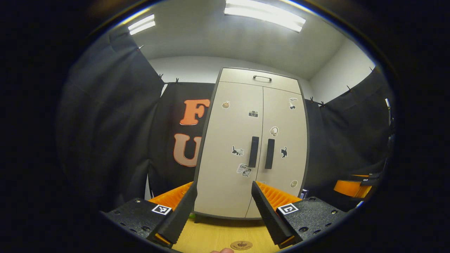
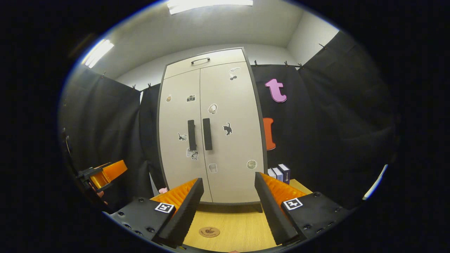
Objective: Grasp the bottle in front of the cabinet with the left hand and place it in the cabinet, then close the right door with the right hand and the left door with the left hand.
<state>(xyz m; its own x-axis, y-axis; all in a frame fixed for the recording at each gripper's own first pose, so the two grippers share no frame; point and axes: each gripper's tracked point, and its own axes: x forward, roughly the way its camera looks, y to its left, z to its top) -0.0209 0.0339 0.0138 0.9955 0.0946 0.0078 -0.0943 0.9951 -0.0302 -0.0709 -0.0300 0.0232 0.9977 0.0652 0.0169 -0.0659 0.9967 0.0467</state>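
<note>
The pale cabinet [image 1: 228, 140] stands on the wooden table with both doors shut, its two dark handles [image 1: 261, 152] side by side at the middle seam. Stickers dot the doors. My left gripper [image 1: 224, 183] is held open a short way back from the cabinet's lower front, nothing between its fingers. In the right gripper view the same cabinet [image 2: 225, 140] faces me, doors shut, and my right gripper [image 2: 228, 177] is open and empty in front of its base. A small green thing [image 1: 191, 215] peeks out behind one left finger; I cannot tell what it is.
A round brown coaster [image 2: 209, 232] lies on the wooden tabletop [image 2: 239, 225] before the cabinet. Several small boxes [image 2: 280, 173] stand right of the cabinet, a pink thing [image 2: 163, 190] at its left foot. Black cloth walls close in on both sides.
</note>
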